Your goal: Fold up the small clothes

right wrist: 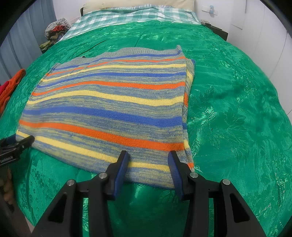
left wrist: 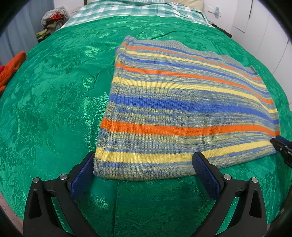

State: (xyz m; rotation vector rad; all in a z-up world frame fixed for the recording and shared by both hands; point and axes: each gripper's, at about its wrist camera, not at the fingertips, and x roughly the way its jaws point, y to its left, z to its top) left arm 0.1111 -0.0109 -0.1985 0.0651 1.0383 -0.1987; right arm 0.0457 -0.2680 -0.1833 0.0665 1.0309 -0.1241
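A knit garment striped in blue, orange and yellow lies folded flat on the green bedspread. My left gripper stands wide open over its near left corner. One finger is beside the left edge and the other rests above the near hem. My right gripper is partly open at the near right corner, both fingers over the hem. The fabric between them lies flat, not pinched. Each gripper also shows in the other's view: the right gripper at the right edge, the left gripper at the left.
An orange cloth lies at the bed's left edge. A heap of clothes sits at the back left. A green checked sheet covers the bed's head. White walls close the right side.
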